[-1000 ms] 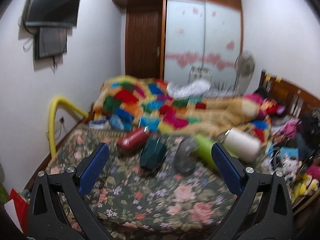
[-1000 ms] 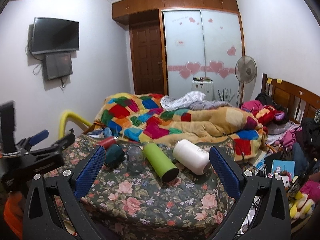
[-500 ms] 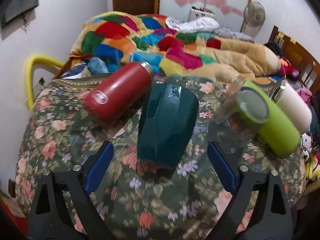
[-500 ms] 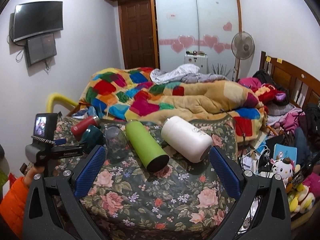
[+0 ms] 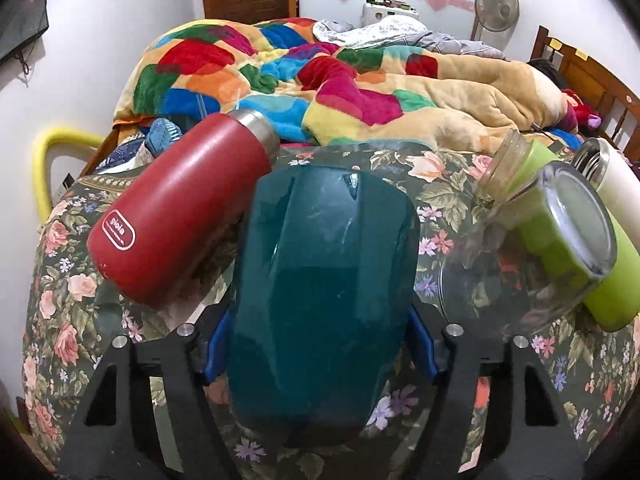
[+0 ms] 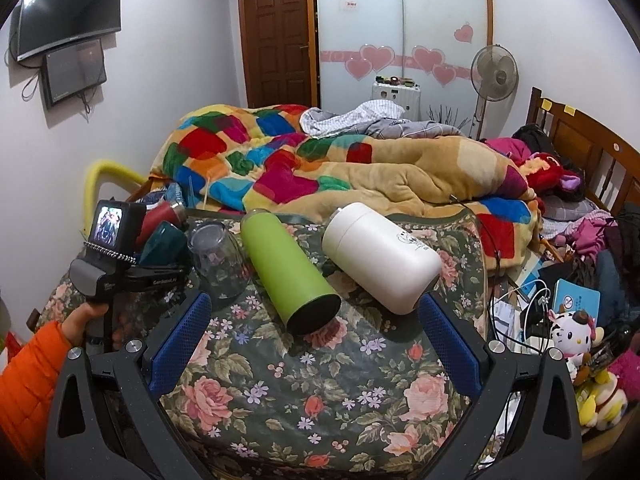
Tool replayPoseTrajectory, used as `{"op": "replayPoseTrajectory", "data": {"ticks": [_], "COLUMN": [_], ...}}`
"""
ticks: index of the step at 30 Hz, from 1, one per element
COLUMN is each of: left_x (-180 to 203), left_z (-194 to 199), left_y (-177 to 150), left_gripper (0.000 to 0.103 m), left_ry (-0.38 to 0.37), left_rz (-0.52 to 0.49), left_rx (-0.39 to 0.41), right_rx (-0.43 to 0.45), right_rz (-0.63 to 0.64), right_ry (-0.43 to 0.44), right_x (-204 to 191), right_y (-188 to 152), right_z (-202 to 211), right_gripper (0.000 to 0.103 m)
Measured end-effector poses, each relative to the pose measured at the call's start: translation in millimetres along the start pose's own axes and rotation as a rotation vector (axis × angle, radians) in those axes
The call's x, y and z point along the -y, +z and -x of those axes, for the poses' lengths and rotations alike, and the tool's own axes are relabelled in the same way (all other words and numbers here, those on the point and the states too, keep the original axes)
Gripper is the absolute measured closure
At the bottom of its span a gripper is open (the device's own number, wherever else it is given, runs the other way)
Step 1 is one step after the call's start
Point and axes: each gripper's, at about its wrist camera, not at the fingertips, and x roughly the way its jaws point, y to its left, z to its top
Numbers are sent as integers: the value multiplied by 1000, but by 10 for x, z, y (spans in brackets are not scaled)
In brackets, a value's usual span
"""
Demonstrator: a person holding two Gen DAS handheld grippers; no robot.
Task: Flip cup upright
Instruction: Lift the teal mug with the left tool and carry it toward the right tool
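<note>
Dark teal plastic cup (image 5: 320, 296) lies on its side on the flowery green cloth (image 5: 432, 184), between the red metal bottle (image 5: 184, 208) and the clear glass jar (image 5: 532, 256). Left gripper (image 5: 318, 354) has its blue jaws around the cup, one on each side, pressing it. Nothing is flipped yet; lifting and turning are left. Right gripper (image 6: 316, 338) waits with jaws wide apart, near the lime green bottle (image 6: 286, 272).

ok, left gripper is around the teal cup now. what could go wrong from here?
1. The red bottle lies against the teal cup; lifting may roll it.
2. The clear glass jar lies close on the other side, by the green bottle; a wide flip could knock it.
3. The left gripper pads sit low on a glossy, tapered body, so it may slip.
</note>
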Motion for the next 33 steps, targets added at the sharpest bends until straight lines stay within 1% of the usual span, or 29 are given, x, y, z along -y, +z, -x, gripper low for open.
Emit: {"op": "replayPoseTrajectory", "data": {"ticks": [5, 10, 13, 20, 25, 30, 33], "left_x": [7, 56, 71, 149, 313, 528, 676], "left_z": [31, 174, 344, 928, 1345, 1684, 1804], "left_y": [-19, -98, -153, -258, -328, -405, -444], "left_gripper": [33, 33, 33, 33, 33, 33, 33], "left_ry": [13, 34, 36, 31, 44, 11, -17], "left_rz": [4, -18, -22, -34, -76, -103, -122], "left_rx": [9, 18, 31, 94, 145, 180, 191], "right_rx": [-7, -12, -8, 14, 37, 61, 73], "right_rz": [-2, 3, 5, 13, 20, 20, 18], "right_ry": [-5, -9, -6, 5, 10, 14, 18], "right_x": [32, 24, 11, -35, -68, -75, -55], "right_y": [3, -18, -32, -64, -83, -129, -148], "right_z": [-9, 4, 38, 167, 291, 430, 507], "right_gripper": [0, 0, 0, 0, 0, 0, 0]}}
